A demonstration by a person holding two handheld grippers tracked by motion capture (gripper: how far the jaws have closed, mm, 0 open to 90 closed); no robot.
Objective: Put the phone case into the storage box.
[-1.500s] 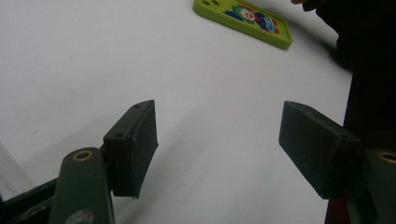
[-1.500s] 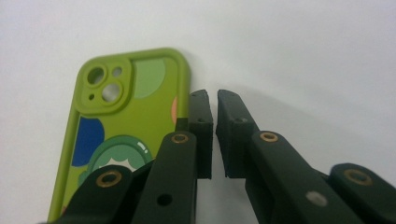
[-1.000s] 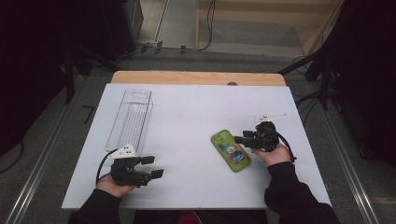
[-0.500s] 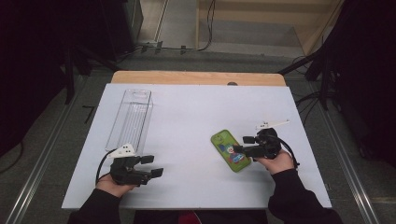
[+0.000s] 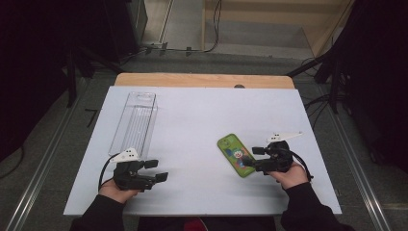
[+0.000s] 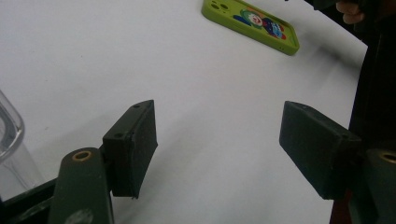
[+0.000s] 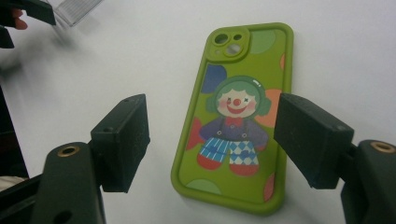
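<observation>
A green phone case (image 5: 235, 154) with a clown picture lies flat on the white table (image 5: 202, 120), right of centre. My right gripper (image 5: 254, 158) is open at its near right end, jaws pointing left at it. In the right gripper view the case (image 7: 236, 112) lies beyond and between the two spread jaws, untouched. My left gripper (image 5: 156, 170) rests open at the near left of the table, holding nothing. The left gripper view shows the case (image 6: 251, 24) far off at the top.
A clear plastic box (image 5: 134, 121) lies lengthwise at the left of the table, beyond my left gripper. Its corner (image 6: 9, 135) shows at the left edge of the left gripper view. A wooden strip (image 5: 202, 80) runs along the table's far edge.
My right gripper has slid down and slightly toward the near edge, from the case's right side to its near right end. The left gripper has stayed put.
</observation>
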